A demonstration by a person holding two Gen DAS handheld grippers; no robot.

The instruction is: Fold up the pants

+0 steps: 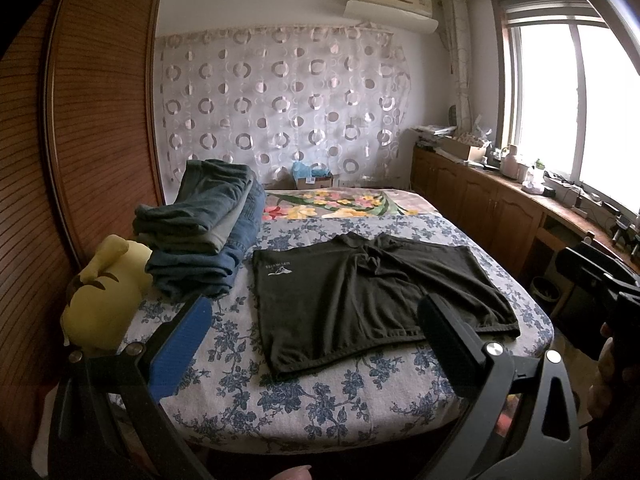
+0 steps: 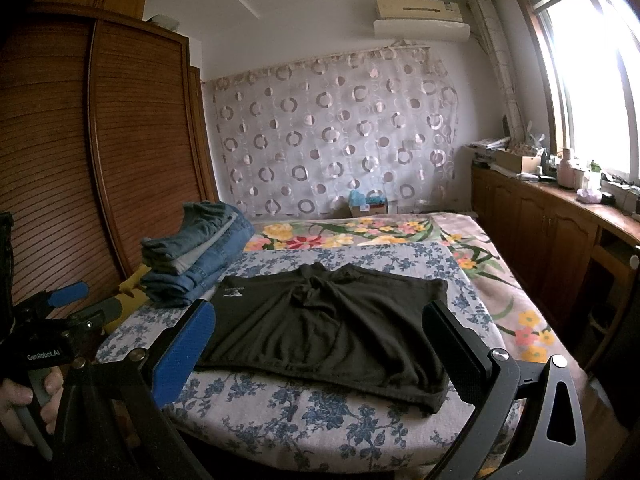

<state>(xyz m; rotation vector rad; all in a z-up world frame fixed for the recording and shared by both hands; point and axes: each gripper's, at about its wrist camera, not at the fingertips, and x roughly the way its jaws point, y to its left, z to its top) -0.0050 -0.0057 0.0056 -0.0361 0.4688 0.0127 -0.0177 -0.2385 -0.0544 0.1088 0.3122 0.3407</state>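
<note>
Pants (image 1: pixel 372 300), a dark pair of shorts, lie spread flat and unfolded on the bed (image 1: pixel 320 408), near its front edge, waistband toward the front and both legs pointing to the far end. No fold shows in them, so the folding appears not yet begun. A stack of folded jeans (image 1: pixel 208 232) sits by the bed's left edge, beside a yellow plush toy (image 1: pixel 108 284), which suggests other pairs are already done. The left gripper (image 1: pixel 316 332) and the right gripper (image 2: pixel 320 340) both hover above the front edge, fingers spread wide, holding nothing and clear of the cloth.
</note>
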